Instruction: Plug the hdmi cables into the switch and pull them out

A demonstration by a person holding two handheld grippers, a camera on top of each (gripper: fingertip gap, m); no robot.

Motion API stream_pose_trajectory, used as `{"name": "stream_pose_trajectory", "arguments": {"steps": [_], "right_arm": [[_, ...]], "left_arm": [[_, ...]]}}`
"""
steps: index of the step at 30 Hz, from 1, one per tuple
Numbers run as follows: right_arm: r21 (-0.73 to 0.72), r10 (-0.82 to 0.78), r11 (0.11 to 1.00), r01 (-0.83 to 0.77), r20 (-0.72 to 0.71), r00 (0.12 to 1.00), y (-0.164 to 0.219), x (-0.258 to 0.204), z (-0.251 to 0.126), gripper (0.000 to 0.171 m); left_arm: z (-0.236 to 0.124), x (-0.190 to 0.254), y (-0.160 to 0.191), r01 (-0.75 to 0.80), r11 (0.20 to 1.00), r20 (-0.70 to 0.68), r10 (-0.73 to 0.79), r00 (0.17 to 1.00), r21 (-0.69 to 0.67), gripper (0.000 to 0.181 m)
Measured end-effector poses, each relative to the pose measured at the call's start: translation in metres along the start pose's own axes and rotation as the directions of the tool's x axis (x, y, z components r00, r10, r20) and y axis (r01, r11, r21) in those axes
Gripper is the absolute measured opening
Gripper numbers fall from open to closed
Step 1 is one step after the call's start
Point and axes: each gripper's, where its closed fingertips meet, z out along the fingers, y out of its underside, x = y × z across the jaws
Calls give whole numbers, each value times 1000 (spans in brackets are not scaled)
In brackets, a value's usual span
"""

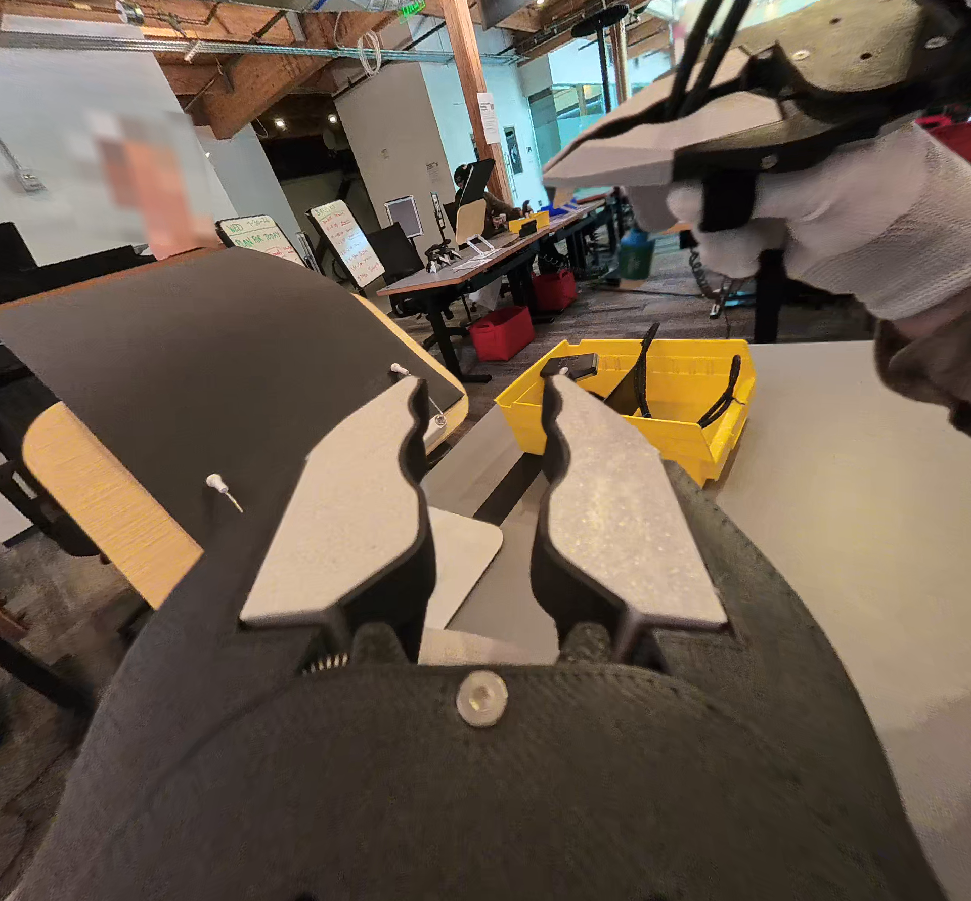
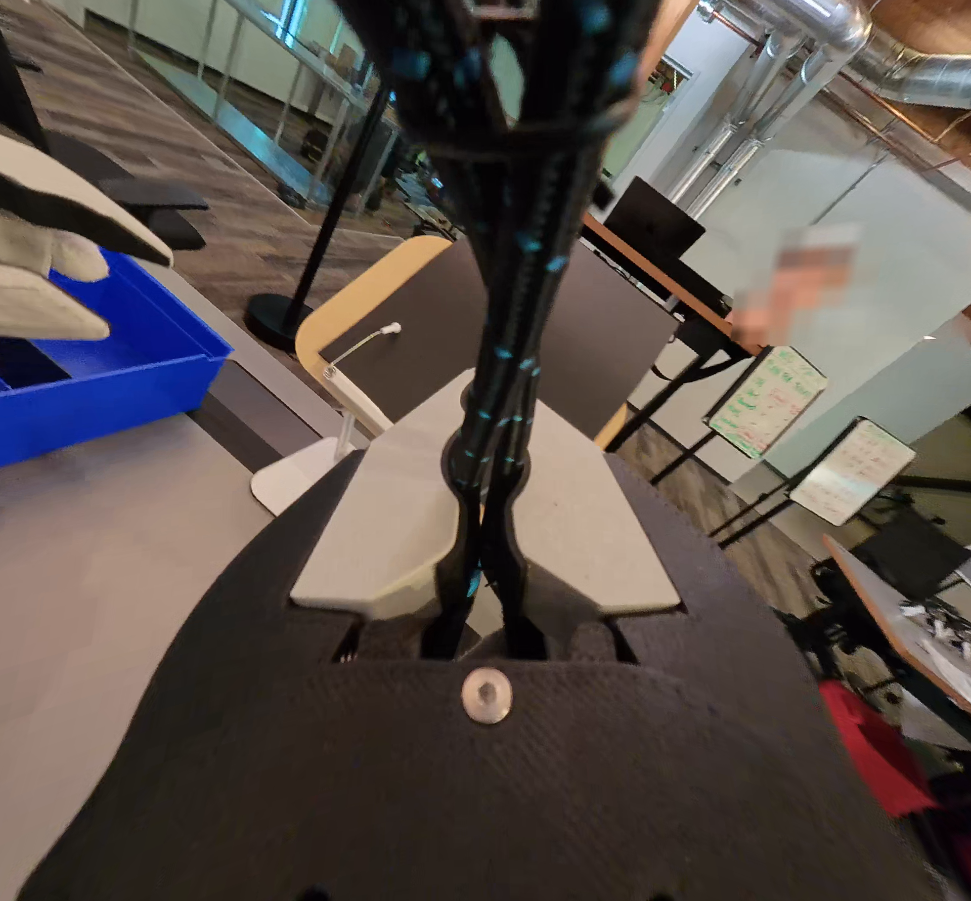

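Grey table [image 1: 840,508] carries a yellow bin [image 1: 678,421] at its far edge, a black cable loop and a dark flat device inside; blue bin [image 2: 131,376] farther along. Right gripper [image 2: 491,402] raised above the table, fingers pinched on a bundle of black braided HDMI cables [image 2: 517,350] with blue flecks, tied together above. Left gripper [image 1: 483,387] spread, holding nothing, tips near the yellow bin
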Motion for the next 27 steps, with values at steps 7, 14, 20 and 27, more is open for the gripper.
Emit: {"name": "stream_pose_trajectory", "arguments": {"steps": [7, 14, 20, 27], "right_arm": [[-105, -80, 992, 70, -88, 993, 27, 24, -54, 0], [-216, -131, 971, 99, -139, 982, 67, 41, -95, 0], [-276, -144, 956, 94, -165, 976, 99, 57, -119, 0], [-316, -148, 945, 80, -197, 969, 125, 76, -138, 0]], "left_arm": [[2, 5, 2, 6, 1000, -26, -6, 1000, -7, 41], [13, 12, 11, 12, 1000, -41, -13, 999, -26, 40], [34, 28, 23, 30, 998, -83, -34, 996, -53, 40], [52, 47, 43, -25, 992, -109, 11, 994, -127, 40]]}}
